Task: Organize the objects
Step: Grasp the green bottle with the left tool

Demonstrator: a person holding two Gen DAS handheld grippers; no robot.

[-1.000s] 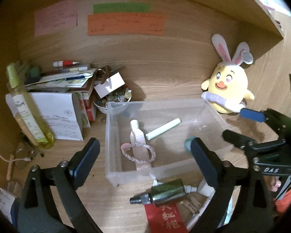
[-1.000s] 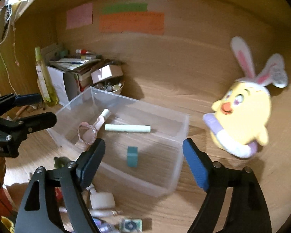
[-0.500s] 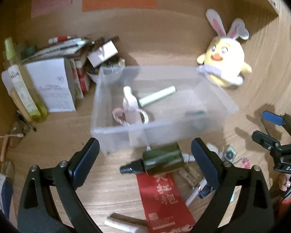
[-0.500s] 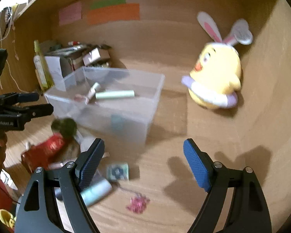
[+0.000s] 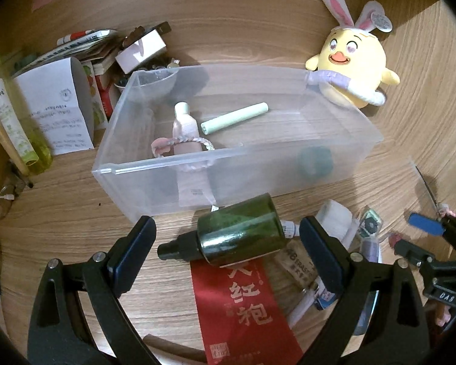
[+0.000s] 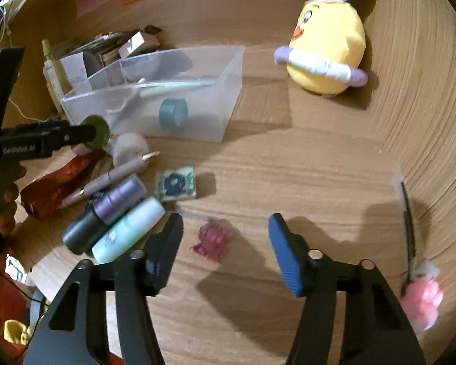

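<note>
While loose things lie scattered on the tabletop (image 6: 304, 167), each pair of tongs is poised over a candidate of its own; judgements follow.

Left tongs (image 5: 228, 249): spread wide, nothing held; the dark green bottle (image 5: 240, 237) lies on its side between the tips, untouched.

Right tongs (image 6: 225, 237): parted at a middling width, the jaws having just been closing; nothing is pressed; the small pink trinket (image 6: 212, 240) lies just ahead of the left tip, between the two.

Clear bin (image 5: 167, 164): beyond the left tongs, just behind the bottle; a pale green stick (image 5: 234, 118), a pink tube (image 5: 185, 130) and a teal tape roll (image 6: 173, 115) are already inside.

Red packet (image 5: 237, 298): partly under the bottle, below the left tips.

Bottle handling: judged rigid, smooth and probably slippery, likely to roll; it would best be gripped across the wide body rather than at the narrow black nozzle (image 5: 176, 249).

Trinket handling: judged light and small, possibly soft or crinkly; its material cannot be told; a pinch across its middle, low to the tabletop, is called for.

Other clutter: a lilac tube (image 6: 118, 197), a mint tube (image 6: 127, 234) and a patterned square (image 6: 176, 185) lie to the left of the right tongs.

Risk: the bottle may be nudged against the bin wall and skid.
</note>
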